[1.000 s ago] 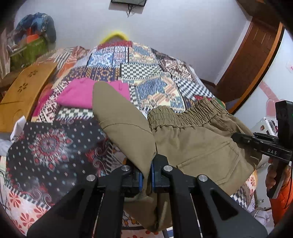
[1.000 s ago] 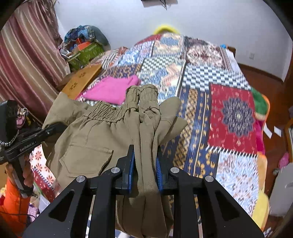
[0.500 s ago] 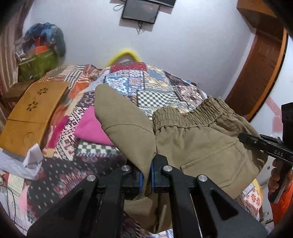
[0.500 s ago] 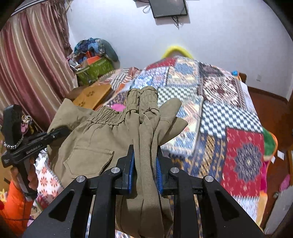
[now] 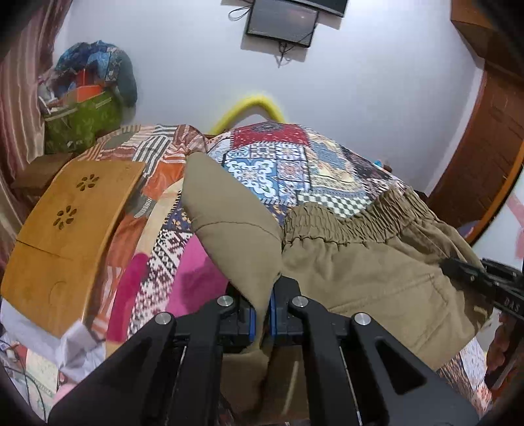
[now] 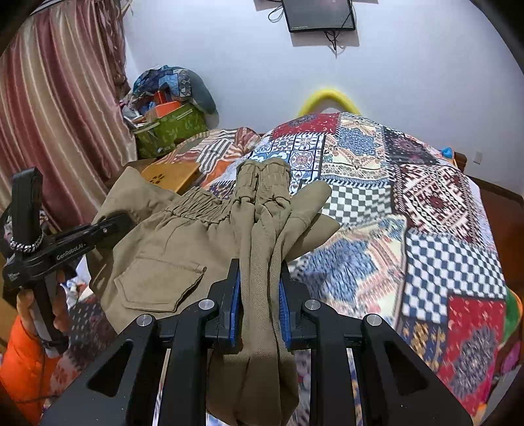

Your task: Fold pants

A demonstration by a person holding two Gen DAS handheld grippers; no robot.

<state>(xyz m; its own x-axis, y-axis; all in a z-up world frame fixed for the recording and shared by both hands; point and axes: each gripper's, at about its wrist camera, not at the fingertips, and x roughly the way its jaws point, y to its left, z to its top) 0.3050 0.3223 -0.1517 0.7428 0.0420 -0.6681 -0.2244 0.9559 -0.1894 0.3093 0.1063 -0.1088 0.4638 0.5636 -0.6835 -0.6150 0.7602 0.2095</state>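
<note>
The khaki pants [image 5: 370, 268] hang in the air between both grippers, above the patchwork bedspread [image 5: 314, 164]. My left gripper [image 5: 262, 311] is shut on a thin fold of the pants, with a cloth flap standing up in front of it. My right gripper [image 6: 258, 311] is shut on a thicker bunch of the pants [image 6: 170, 249], the elastic waistband and cuffed ends draped forward over it. The back pocket [image 6: 157, 281] faces the right wrist view. Each view shows the other gripper at its edge: the right gripper [image 5: 481, 285] and the left gripper [image 6: 59, 252], held by a hand with an orange sleeve.
A pink garment [image 5: 196, 285] lies on the bedspread under the pants. A wooden lap table [image 5: 65, 239] leans at the bed's left side. A green bag heaped with clutter [image 6: 170, 127] stands by the striped curtain [image 6: 49, 114]. A screen [image 6: 319, 14] hangs on the white wall.
Both grippers have pulled back from the bed's far end and tilted up, carrying the pants; more wall and the screen now show. Neither grip has changed.
</note>
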